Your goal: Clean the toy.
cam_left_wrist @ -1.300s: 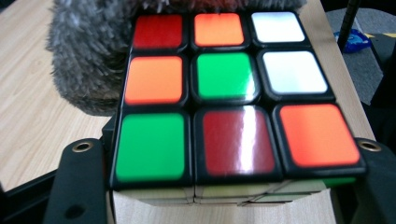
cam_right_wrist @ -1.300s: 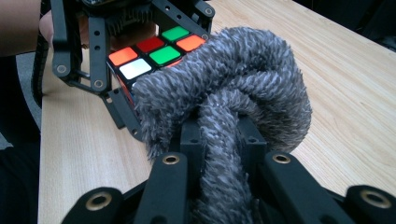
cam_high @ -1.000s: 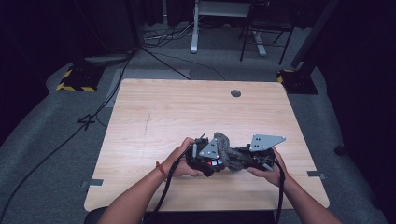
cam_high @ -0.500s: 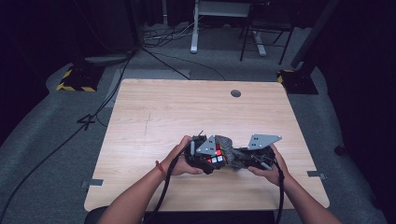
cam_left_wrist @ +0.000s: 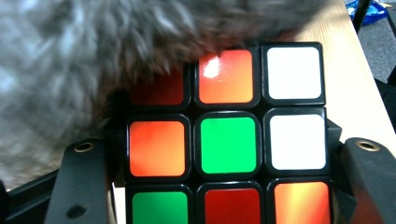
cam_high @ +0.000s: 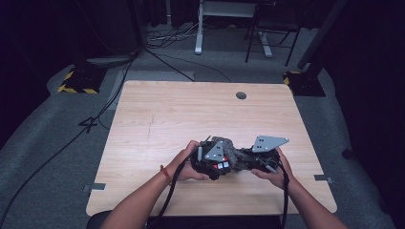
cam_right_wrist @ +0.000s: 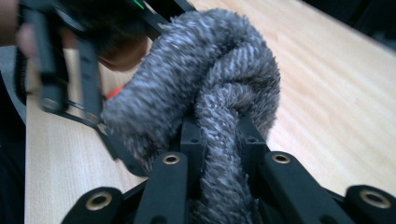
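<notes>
Your left gripper [cam_high: 217, 160] has its fingers clenched on the cube [cam_left_wrist: 227, 144]: in the left gripper view the two black fingers [cam_left_wrist: 79, 184] stand at either side of it, pressed against its edges. The face toward that camera shows a green centre, orange at 9 o'clock, white at 3 o'clock, orange at 12, dark red at 6, white at the upper right corner and green at the lower left. The upper left corner lies in shadow under the grey cloth [cam_left_wrist: 93, 51], which hangs over the cube from 10 o'clock and touches its top row.

Your right gripper [cam_high: 258, 160] is clenched on the same cloth [cam_right_wrist: 219, 107]. In the right gripper view a twisted strand of it runs down between the fingers [cam_right_wrist: 168, 186], which pinch it tight, and the rest bunches in a fat loop just past the tips. Beyond the loop, at 10 o'clock, your left hand [cam_right_wrist: 121, 51] and its gripper sit blurred and close.

From the high view, both grippers meet nose to nose near the table's [cam_high: 191, 114] front edge, a little right of centre, with the cloth between them and the cube's red and white tiles [cam_high: 220, 165] showing under the left gripper. Your left hand [cam_high: 186, 164] sits at 9 o'clock of the bundle, your right hand [cam_high: 272, 174] at 4 o'clock. A small dark hole [cam_high: 241, 95] marks the table toward 12 o'clock, well apart from the work.
</notes>
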Demonstrator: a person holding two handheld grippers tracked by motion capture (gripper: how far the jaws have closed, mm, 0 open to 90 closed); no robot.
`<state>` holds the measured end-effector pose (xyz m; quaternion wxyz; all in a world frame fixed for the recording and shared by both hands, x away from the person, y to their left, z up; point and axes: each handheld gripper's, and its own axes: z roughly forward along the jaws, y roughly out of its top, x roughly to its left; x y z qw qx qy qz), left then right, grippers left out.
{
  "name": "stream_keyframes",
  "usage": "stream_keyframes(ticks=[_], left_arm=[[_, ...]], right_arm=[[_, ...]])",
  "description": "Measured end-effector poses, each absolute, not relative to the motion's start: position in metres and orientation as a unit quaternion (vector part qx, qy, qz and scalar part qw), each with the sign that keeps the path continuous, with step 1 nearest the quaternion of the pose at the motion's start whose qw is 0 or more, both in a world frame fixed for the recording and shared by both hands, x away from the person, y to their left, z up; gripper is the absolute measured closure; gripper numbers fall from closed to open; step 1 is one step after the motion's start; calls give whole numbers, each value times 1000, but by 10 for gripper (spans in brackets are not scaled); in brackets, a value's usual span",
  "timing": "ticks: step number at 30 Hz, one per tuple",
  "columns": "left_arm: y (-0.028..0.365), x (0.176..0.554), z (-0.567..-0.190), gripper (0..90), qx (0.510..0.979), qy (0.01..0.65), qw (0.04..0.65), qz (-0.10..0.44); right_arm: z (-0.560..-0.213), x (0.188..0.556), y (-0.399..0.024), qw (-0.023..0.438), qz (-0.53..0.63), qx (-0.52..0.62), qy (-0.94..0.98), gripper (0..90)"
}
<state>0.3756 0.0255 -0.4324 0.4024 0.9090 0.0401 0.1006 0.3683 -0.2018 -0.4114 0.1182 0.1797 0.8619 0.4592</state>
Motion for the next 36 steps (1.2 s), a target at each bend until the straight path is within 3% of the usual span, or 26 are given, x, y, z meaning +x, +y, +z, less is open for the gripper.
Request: stream_keyframes(ticks=[13,25,36], left_arm=[[31,375,-423,337,905,41,409,114],[26,375,-429,337,910,43,398,109],[29,370,-424,337,906,34,409,105]], right_arm=[[-418,360,-206,159,430,168,873,779],[-397,355,-193,143,480,153,852,780],[-426,362,-211,112,433,170,878,780]])
